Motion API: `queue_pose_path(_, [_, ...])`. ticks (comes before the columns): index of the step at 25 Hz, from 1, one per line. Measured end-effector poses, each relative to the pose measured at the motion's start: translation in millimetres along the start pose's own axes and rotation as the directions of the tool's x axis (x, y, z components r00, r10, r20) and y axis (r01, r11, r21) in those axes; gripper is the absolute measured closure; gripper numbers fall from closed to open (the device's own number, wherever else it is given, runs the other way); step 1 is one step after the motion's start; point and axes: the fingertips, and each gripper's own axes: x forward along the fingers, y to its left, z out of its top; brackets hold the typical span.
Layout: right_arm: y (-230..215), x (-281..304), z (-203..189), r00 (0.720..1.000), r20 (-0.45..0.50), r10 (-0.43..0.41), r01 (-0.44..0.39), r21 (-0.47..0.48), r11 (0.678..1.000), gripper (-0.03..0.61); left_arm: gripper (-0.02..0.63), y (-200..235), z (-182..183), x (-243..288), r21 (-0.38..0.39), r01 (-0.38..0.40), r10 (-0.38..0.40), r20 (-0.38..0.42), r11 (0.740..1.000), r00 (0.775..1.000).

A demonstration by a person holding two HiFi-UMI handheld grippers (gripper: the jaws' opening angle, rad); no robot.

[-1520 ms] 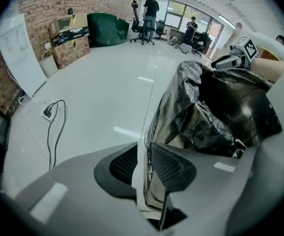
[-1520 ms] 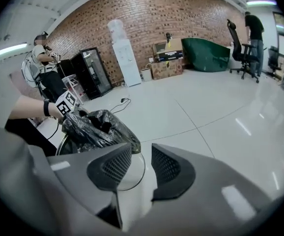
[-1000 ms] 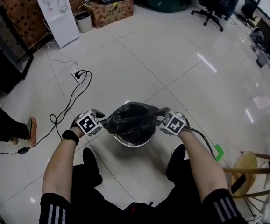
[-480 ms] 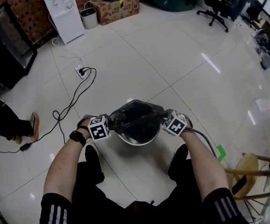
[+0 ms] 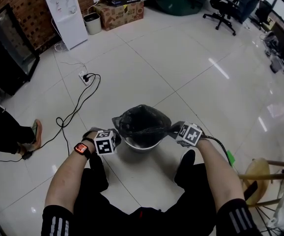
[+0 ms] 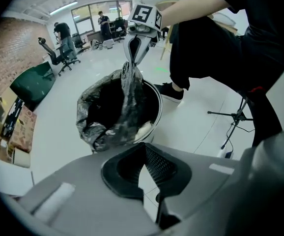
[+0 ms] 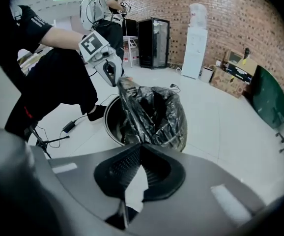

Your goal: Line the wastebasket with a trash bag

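Head view high, steeply down on wastebasket [image 5: 141, 146], gripper views close, facing across its trash bag [image 5: 142, 122] from opposite sides

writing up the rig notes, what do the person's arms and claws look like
Each claw is pale grey with dark ribbed pads and carries a white cube of black square markers: left claw, right claw. A black cable trails from the right one. Black short sleeves have white stripes; a black watch shows a red face.
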Motion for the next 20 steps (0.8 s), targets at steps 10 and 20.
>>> queue_pose_path(10, [22, -2, 4, 1.000, 0.008, 0.008, -0.008, -0.034, 0.999, 0.571, 0.430, 49, 15, -12, 0.117, -0.387, 0.393, -0.032, 0.915, 0.919])
queue_pose_path(20, [25, -2, 9, 1.000, 0.016, 0.001, -0.001, -0.048, 0.999, 0.571, 0.508, 50, 31, -13, 0.212, -0.417, 0.432, -0.026, 0.884, 0.902])
